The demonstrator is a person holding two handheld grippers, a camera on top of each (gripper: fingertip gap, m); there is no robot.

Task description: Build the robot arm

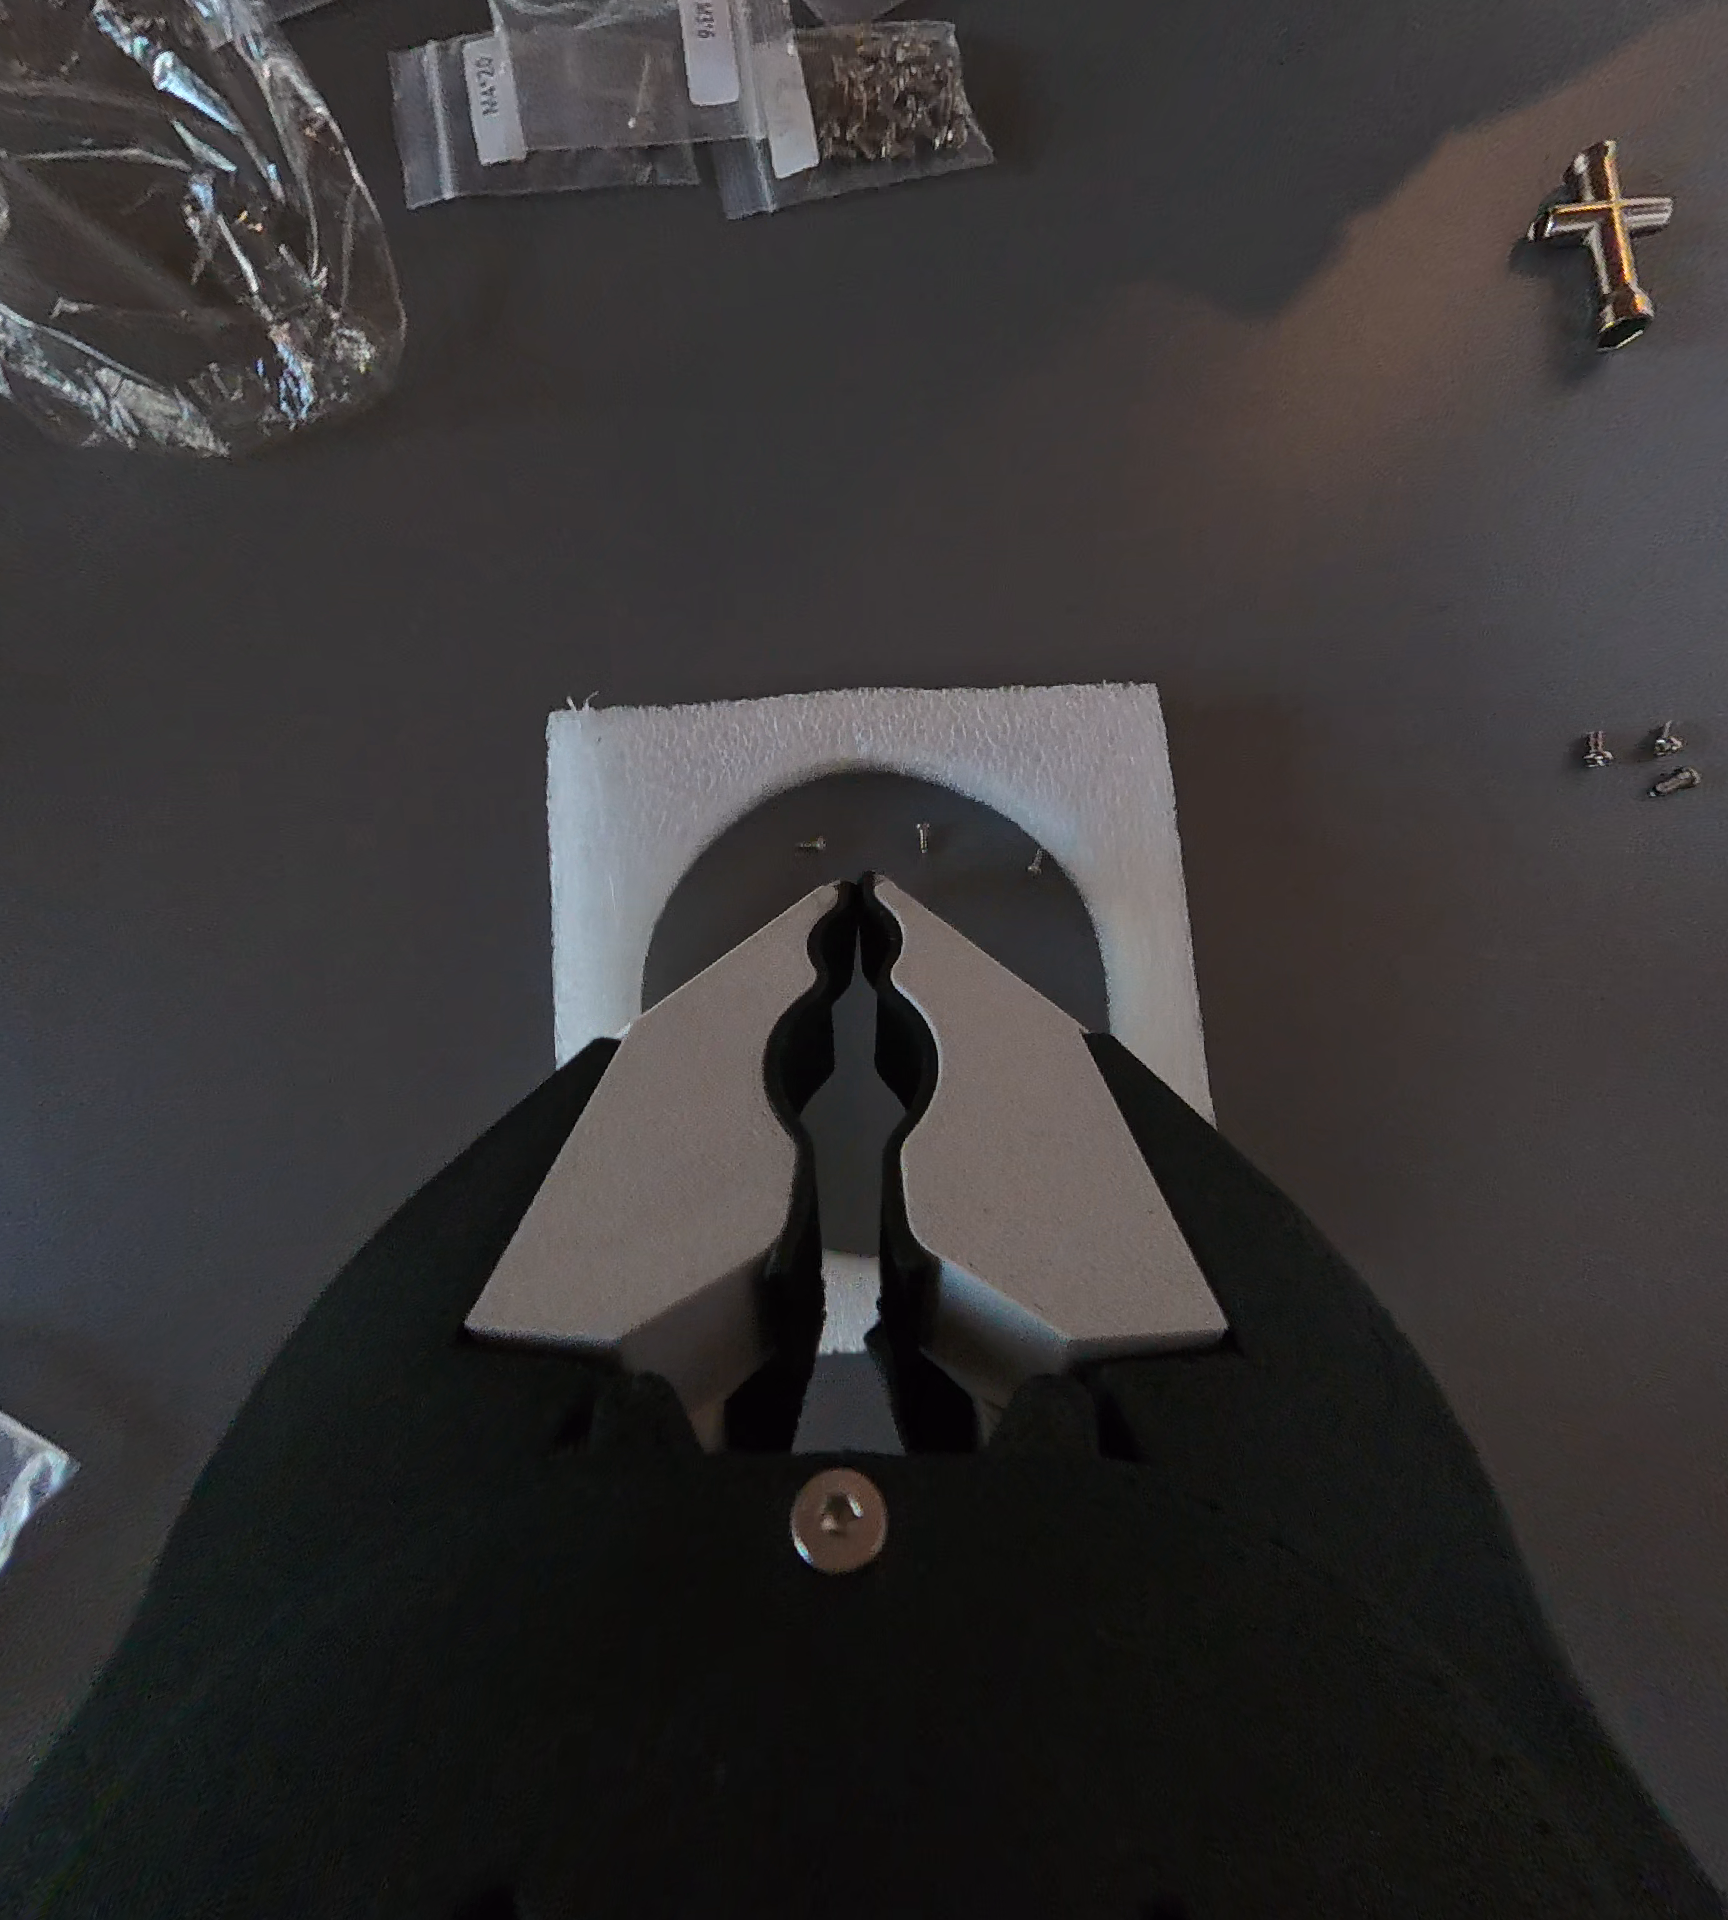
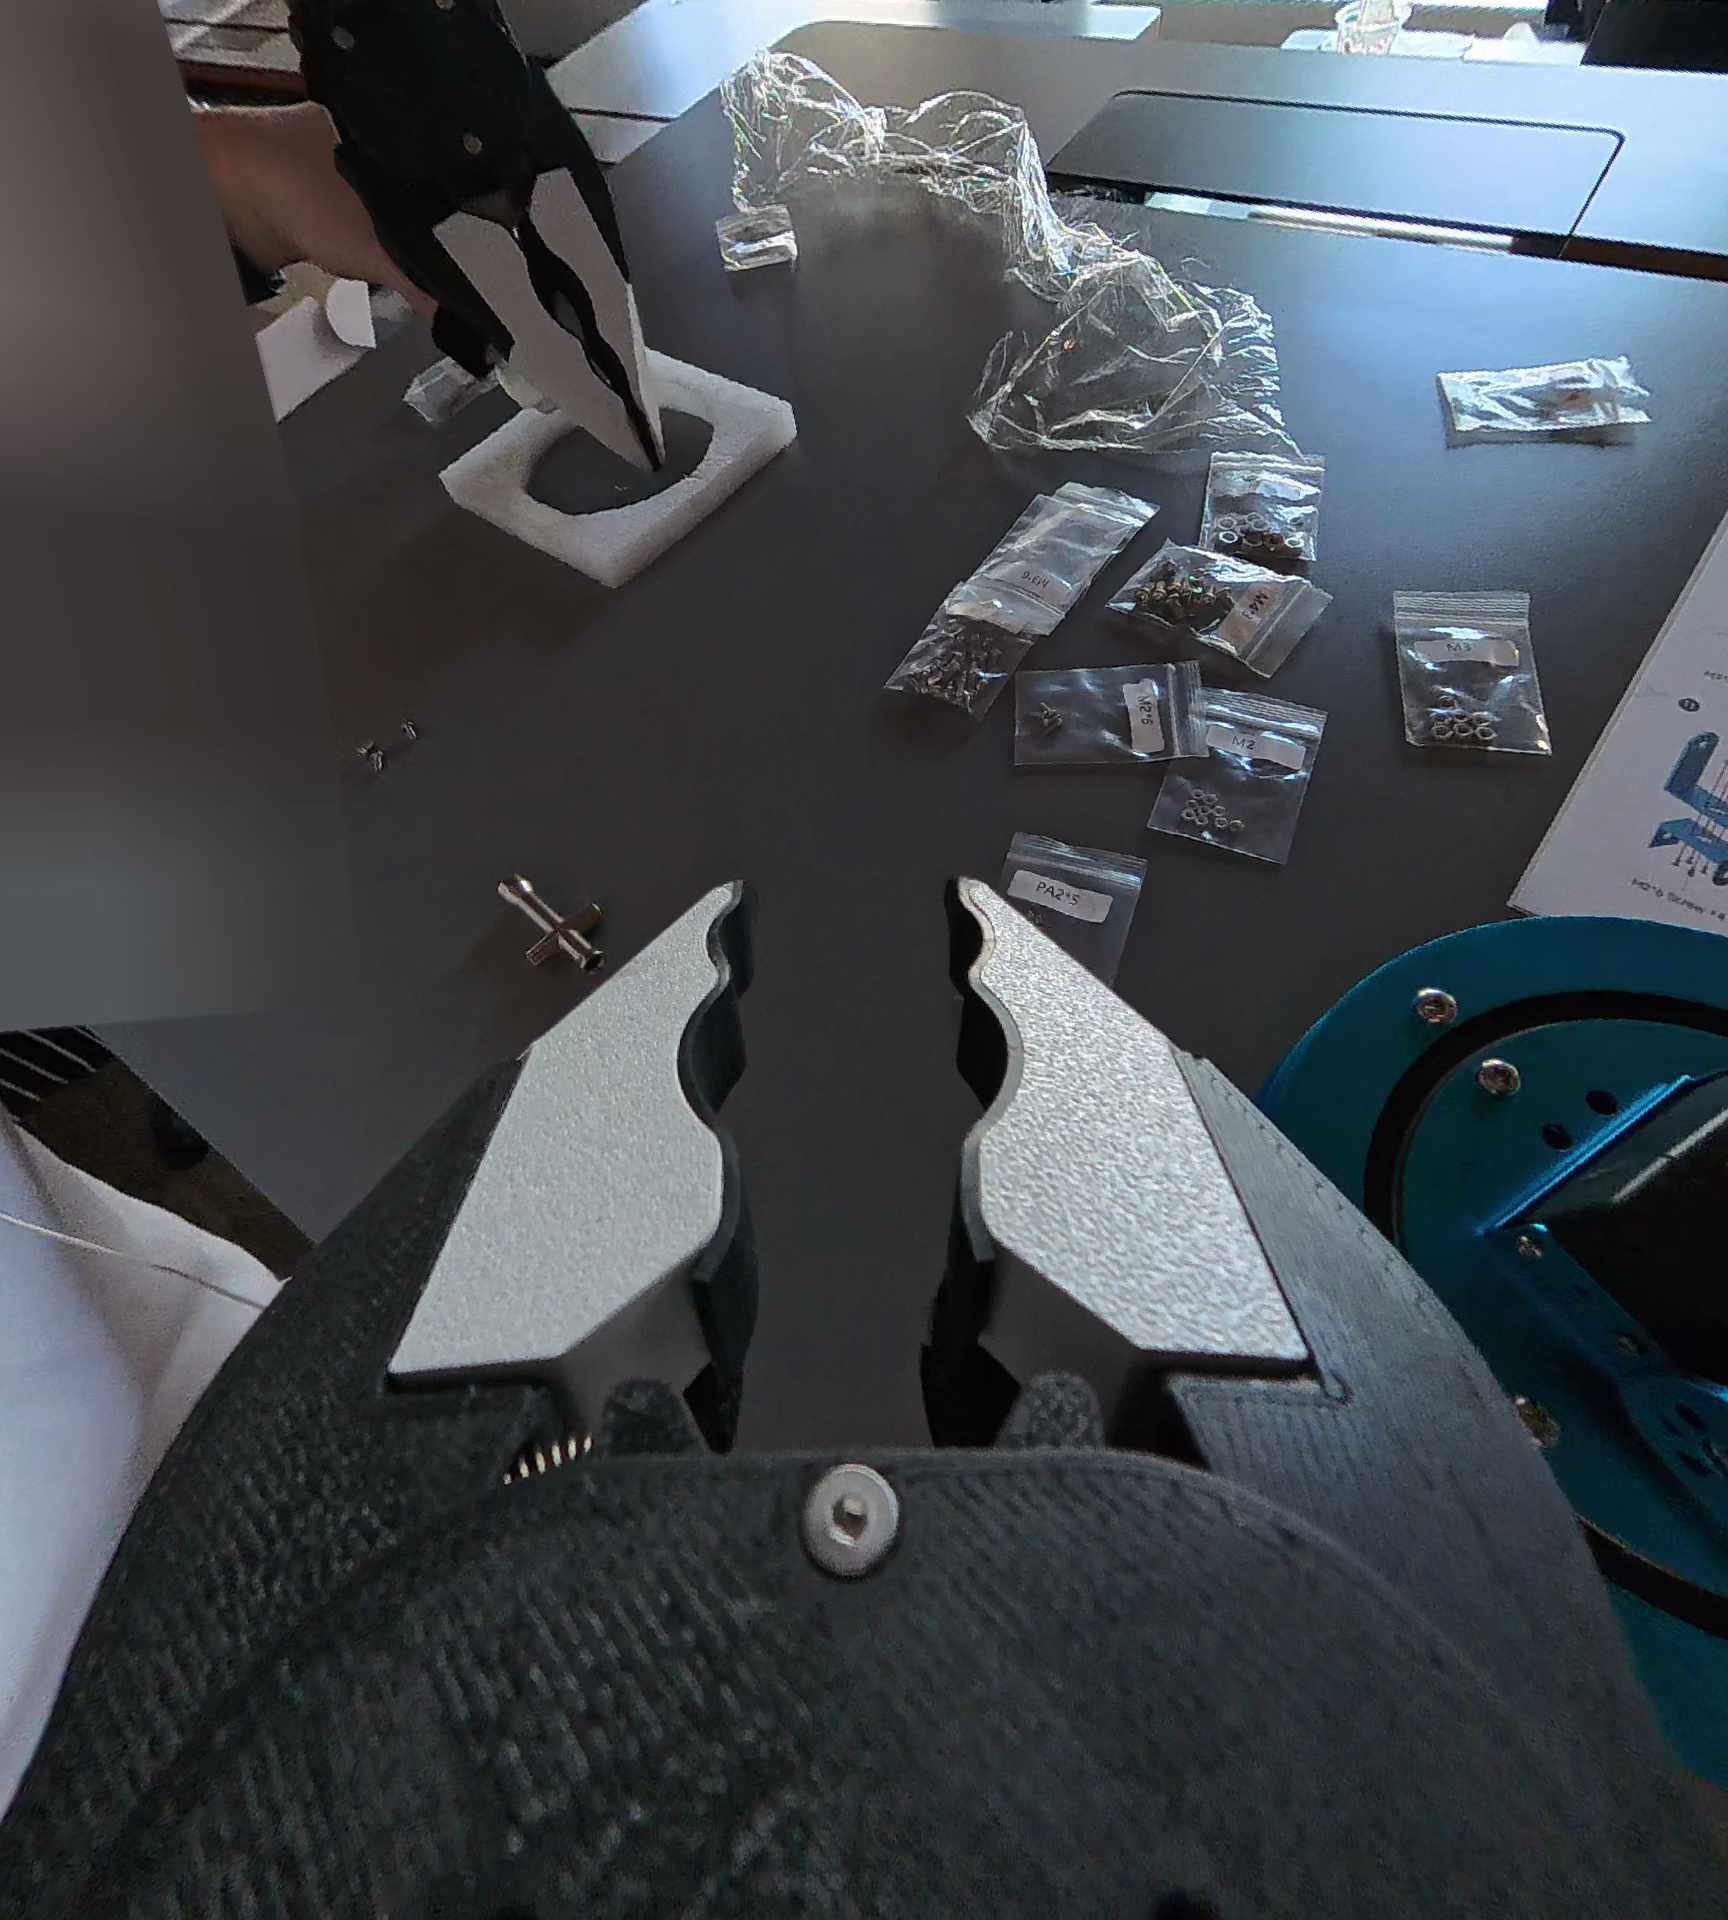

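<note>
Mostly, the left wrist view looks straight down on a dark desk (image 1: 839, 520); the left gripper (image 1: 858, 883) has its fingers pressed together at the tips, and nothing shows between them, though something as small as a screw could be hidden there; the tips sit inside the round cut-out of a white foam frame (image 1: 839, 738); three tiny screws (image 1: 922, 834) lie on the desk inside that cut-out, just beyond the tips; three more loose screws (image 1: 1639, 758) lie well apart to the right, and a cross-shaped metal wrench (image 1: 1608, 244) lies farther off on the same side; at the far left is crumpled clear plastic (image 1: 112, 208), with small zip bags (image 1: 631, 104) beside it at the far edge.

Next, the right wrist view; the right gripper (image 2: 849, 894) has its fingers spread wide and empty, above a bare stretch of desk (image 2: 735, 675); the cross-shaped wrench (image 2: 553, 930) lies near its left finger, and a labelled zip bag (image 2: 1073, 899) lies just past its right finger; more bags of small hardware (image 2: 1172, 665) are scattered beyond; a blue round base (image 2: 1359, 1060) carrying a black block stands close on the right, under a printed sheet (image 2: 1691, 675); far left, the left gripper (image 2: 647, 447) points down into the foam frame (image 2: 621, 540).
</note>
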